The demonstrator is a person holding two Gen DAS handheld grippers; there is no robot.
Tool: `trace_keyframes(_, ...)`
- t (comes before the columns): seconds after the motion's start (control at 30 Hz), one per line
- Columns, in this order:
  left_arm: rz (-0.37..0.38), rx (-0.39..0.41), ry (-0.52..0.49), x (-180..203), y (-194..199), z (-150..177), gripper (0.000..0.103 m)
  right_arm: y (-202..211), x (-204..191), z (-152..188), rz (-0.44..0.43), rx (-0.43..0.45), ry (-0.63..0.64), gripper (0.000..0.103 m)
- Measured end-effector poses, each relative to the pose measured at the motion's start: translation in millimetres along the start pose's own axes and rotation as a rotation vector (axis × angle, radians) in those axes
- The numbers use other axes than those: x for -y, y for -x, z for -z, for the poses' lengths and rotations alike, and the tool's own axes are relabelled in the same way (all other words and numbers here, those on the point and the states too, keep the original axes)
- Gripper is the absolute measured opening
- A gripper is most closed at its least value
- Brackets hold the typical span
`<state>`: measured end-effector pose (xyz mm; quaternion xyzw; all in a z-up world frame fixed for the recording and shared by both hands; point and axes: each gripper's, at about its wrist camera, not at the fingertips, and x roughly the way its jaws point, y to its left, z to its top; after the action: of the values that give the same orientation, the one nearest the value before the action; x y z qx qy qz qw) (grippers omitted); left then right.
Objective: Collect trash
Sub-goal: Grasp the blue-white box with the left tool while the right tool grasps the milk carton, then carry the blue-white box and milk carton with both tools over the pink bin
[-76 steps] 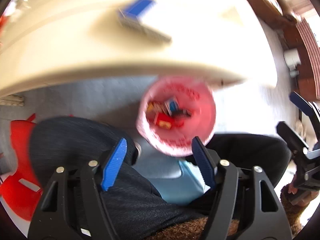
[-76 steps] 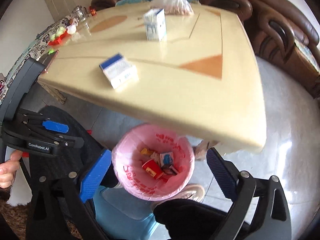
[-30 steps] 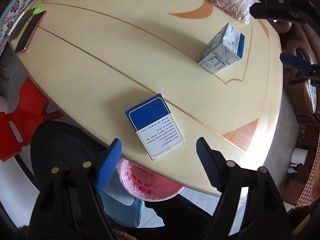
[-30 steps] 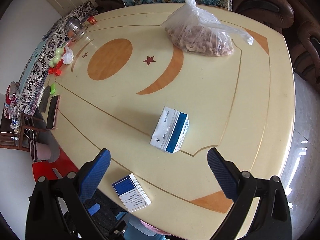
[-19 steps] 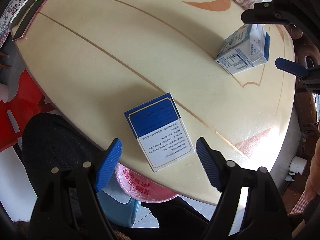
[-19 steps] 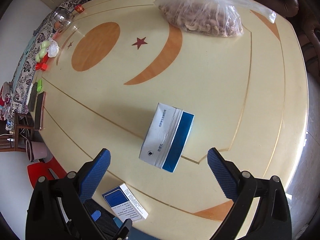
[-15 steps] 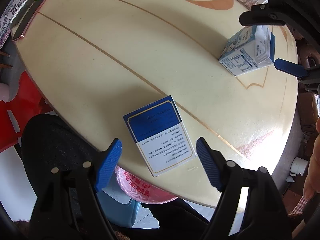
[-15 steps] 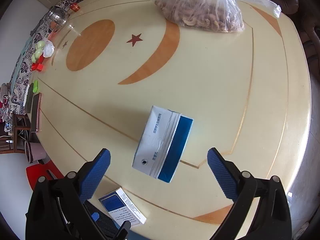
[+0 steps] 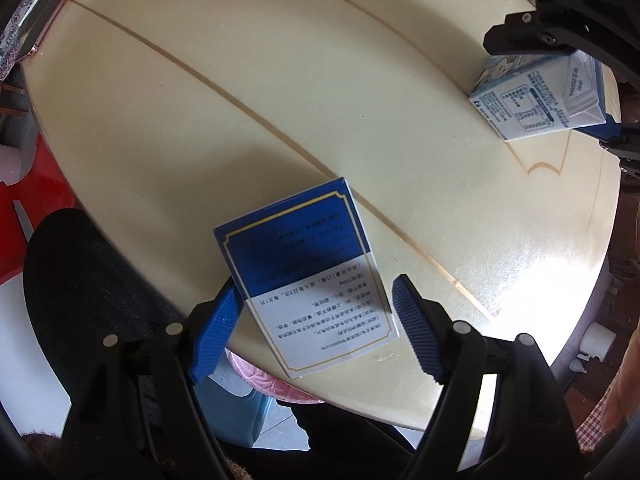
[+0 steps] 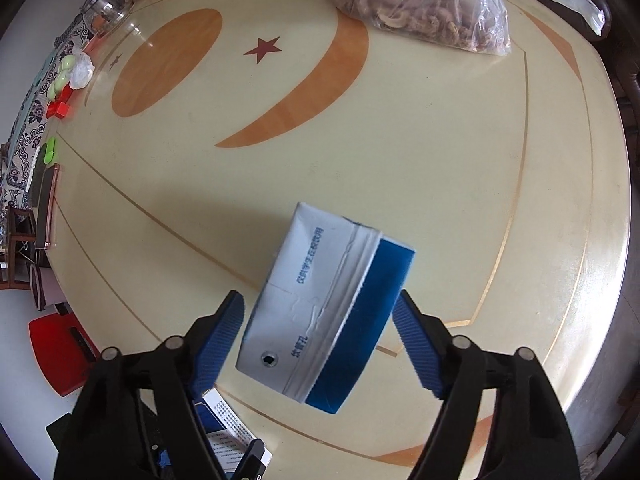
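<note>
A flat blue and white box (image 9: 308,272) lies near the front edge of the cream table (image 9: 240,120). My left gripper (image 9: 316,328) is open, its blue fingers on either side of the box's near end, not closed on it. A blue and white milk carton (image 10: 328,320) lies on its side further in; it also shows in the left wrist view (image 9: 536,100). My right gripper (image 10: 320,340) is open with its fingers flanking the carton. The pink-lined trash bin (image 9: 268,376) peeks out under the table edge.
A plastic bag of nuts (image 10: 424,12) lies at the far side of the table. A phone (image 10: 46,204), green and red small items (image 10: 60,76) and a glass jar (image 10: 108,4) sit along the left rim. A red stool (image 10: 60,344) stands below left.
Both grippers have moved down and forward. The left gripper's fingers now straddle the flat box and the right gripper's fingers now straddle the carton. Both stay open.
</note>
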<state>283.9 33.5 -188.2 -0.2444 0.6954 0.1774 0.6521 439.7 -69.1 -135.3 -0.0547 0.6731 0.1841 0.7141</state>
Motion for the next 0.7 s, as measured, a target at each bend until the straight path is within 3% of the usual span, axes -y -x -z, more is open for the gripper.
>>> trace_keyframes(0.3,-0.02,0.027,-0.041,1,2,9,0.071,0,-1,1,0.028,0.016,0.022,0.046)
trace_keyframes(0.7,-0.022,0.054,-0.172,5,7,22,0.07,26,-10,13,0.066,0.096,0.089,0.044)
